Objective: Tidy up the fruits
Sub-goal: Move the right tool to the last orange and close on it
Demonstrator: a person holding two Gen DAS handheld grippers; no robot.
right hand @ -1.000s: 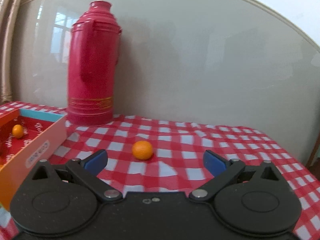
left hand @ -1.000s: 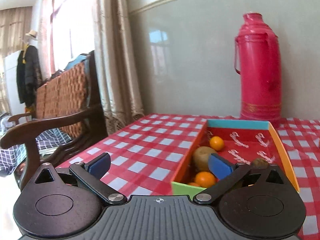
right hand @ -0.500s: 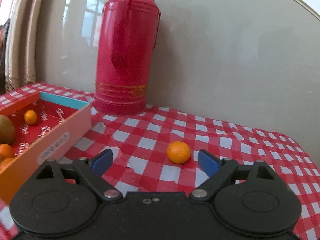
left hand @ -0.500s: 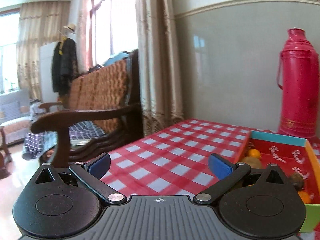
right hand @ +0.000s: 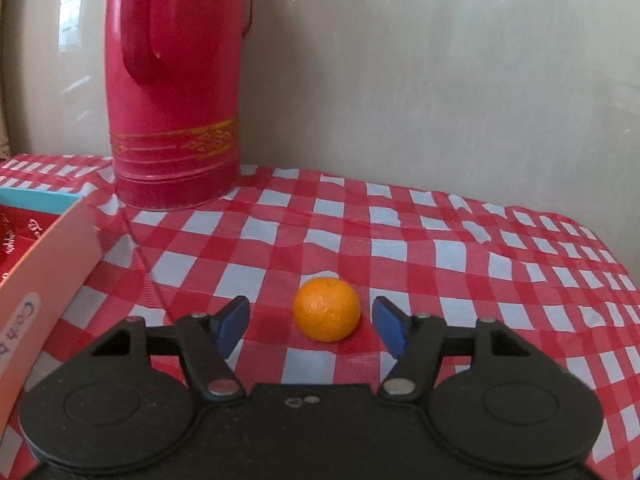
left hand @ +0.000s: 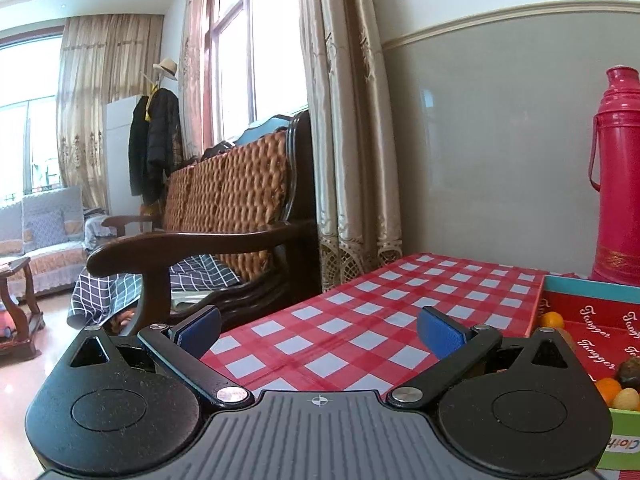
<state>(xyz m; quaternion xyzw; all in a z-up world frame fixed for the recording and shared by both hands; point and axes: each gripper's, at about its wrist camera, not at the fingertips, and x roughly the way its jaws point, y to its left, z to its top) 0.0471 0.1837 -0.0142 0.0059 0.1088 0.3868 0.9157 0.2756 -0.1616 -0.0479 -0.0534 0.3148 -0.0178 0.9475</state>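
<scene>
A small orange lies on the red checked tablecloth. My right gripper is open, low over the cloth, with the orange just ahead between its blue fingertips, not touching them. The shallow cardboard box stands to the left of it. In the left wrist view the same box is at the far right and holds small oranges, a dark fruit and a yellowish one. My left gripper is open and empty over the cloth, left of the box.
A tall red thermos stands against the grey wall behind the box; it also shows in the left wrist view. A wooden armchair and curtains stand beyond the table's left edge.
My right gripper has moved forward and down until the orange sits between its fingertips. My left gripper has swung left, away from the box, which now sits at the view's right edge.
</scene>
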